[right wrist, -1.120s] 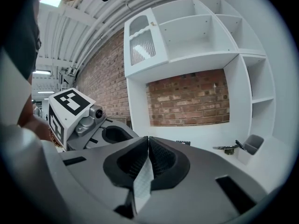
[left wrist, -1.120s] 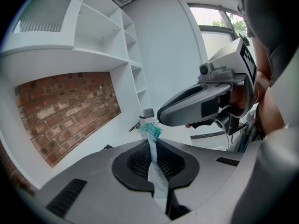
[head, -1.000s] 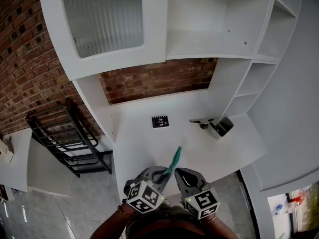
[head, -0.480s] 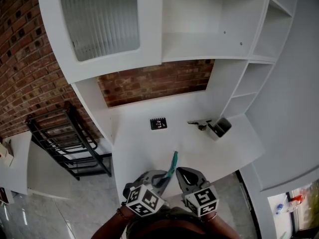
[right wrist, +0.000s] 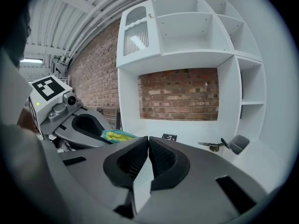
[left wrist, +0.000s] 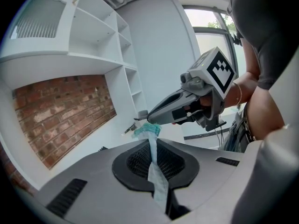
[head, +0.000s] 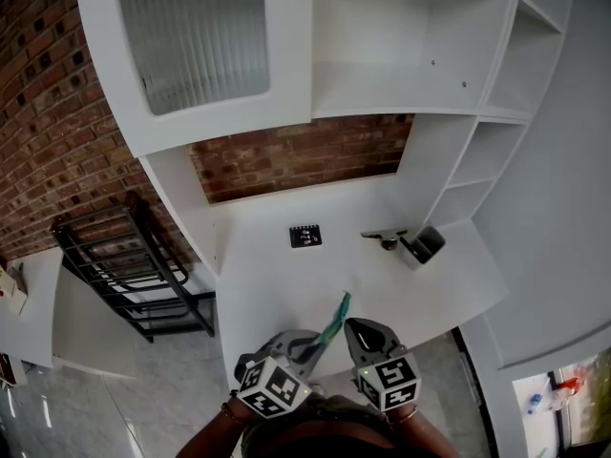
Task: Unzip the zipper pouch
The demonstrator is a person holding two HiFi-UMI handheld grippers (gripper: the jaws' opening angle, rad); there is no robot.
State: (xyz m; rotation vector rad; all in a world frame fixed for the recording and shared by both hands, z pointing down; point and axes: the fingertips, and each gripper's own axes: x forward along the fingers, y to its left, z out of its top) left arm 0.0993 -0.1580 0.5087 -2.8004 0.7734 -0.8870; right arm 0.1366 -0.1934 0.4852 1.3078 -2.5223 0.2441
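Right hand-held gripper (right wrist: 148, 142) shifted slightly, jaws together, left hand-held gripper (left wrist: 152, 143) clamped on zipper pouch (left wrist: 148, 130)

White desk (head: 277, 289) bears black card (head: 305, 237), tool (head: 385, 238), grey cup (head: 426, 244).

Most of the zipper pouch (left wrist: 148, 130) seems hidden, pinched between the left tongs (left wrist: 153, 146).

Teal zipper pouch (head: 334, 315) above the white counter's (head: 267, 289) front edge; small black card (head: 306, 236) behind it, grey plastic cup (head: 426, 244) near the right edge.
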